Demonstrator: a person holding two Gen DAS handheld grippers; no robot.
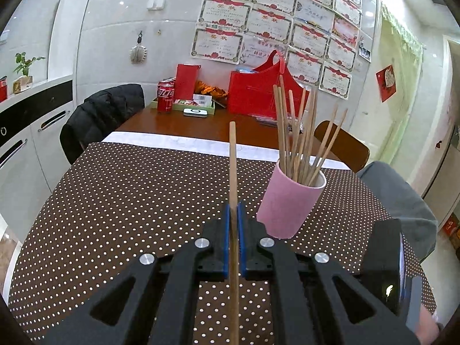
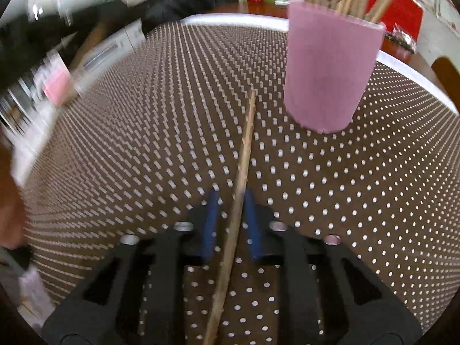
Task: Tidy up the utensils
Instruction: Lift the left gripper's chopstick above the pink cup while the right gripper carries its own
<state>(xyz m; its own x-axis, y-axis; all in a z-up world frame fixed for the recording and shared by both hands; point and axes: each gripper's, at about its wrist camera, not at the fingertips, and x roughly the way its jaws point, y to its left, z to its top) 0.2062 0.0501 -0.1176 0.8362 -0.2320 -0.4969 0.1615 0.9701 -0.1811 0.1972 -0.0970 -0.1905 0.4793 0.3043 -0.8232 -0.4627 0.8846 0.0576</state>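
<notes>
Near the middle of the dotted tablecloth [image 1: 129, 189] we see a pink cup [image 1: 290, 201] standing upright, packed with wooden chopsticks [image 1: 304, 132] that fan out above its rim. From the left wrist camera the cup sits just right of our left gripper [image 1: 233, 215], closer to the table's right edge than its left.

Our left gripper has its blue pads [image 1: 227, 238] pressed together on a single chopstick [image 1: 233, 166] — the stick runs straight out between the pads, its far end raised above the cloth, its near end passing back under the camera.

Our right gripper [image 2: 231, 210] is another matter. Its blue pads [image 2: 211, 224] stand a little apart, and a second chopstick [image 2: 245, 143] lies between them, slanting from the lower part of the view up toward the cup's base. The view is blurred; the left pad looks clear of the stick, while the right pad sits very close to it, and we cannot tell whether it touches. The stick's tip ends just left of the cup's foot.

Beyond the cloth's far edge, on bare wood at the far end of the table, stand red soda cans [image 1: 165, 97], a green tray [image 1: 198, 108] and a red bag [image 1: 258, 92]. A black jacket [image 1: 100, 115] hangs over a chair at the far left corner.
</notes>
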